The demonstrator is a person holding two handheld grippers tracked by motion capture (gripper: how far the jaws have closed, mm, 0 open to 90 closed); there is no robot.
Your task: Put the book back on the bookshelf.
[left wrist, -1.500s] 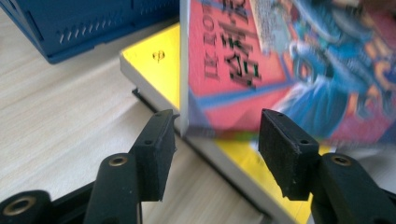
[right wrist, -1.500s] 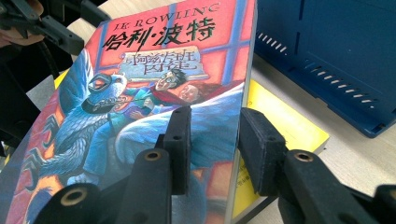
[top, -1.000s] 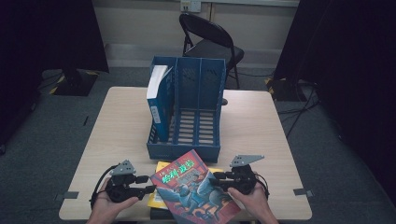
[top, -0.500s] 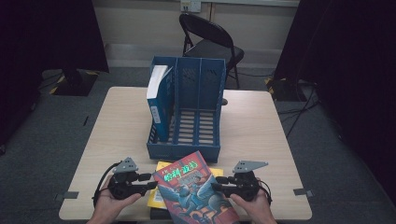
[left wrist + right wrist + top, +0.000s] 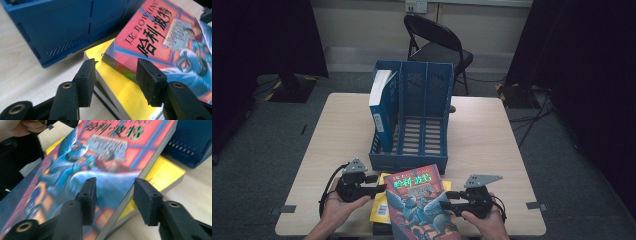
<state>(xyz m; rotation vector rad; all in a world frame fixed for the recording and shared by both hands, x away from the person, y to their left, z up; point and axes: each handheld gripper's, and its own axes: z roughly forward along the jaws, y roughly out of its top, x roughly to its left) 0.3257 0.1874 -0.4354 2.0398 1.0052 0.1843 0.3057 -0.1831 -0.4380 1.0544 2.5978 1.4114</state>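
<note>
Red-and-blue paperback, glossy cover: the book (image 5: 419, 205) lies on top of a yellow book (image 5: 382, 202) at the near edge of the counter (image 5: 492, 145), just in front of the blue file rack (image 5: 412, 125). Its long axis runs from me toward the rack, skewed a little, top end nearest the rack. My left gripper (image 5: 379, 189) sits at the book's left edge near the top corner; my right gripper (image 5: 446, 199) is at the right edge, about mid-length. Both are equally near, one per side, pointing inward at each other across the cover. In the left gripper view the jaws straddle the corner of the stack, spine between them, pads not pressing; they have just been opening a touch, so I call that one released. In the right gripper view the book's right edge runs up between the jaws with a gap on both sides; those jaws have just been opening too, released. I judge the next move turns on that edge: the right gripper is already lined up across it and need only clench. Writing: "J.K. ROWLING" in black over large Chinese characters on the cover, title also in green. A blue-and-white binder (image 5: 381, 107) stands in the rack's left slot; its label I cannot read.
</note>
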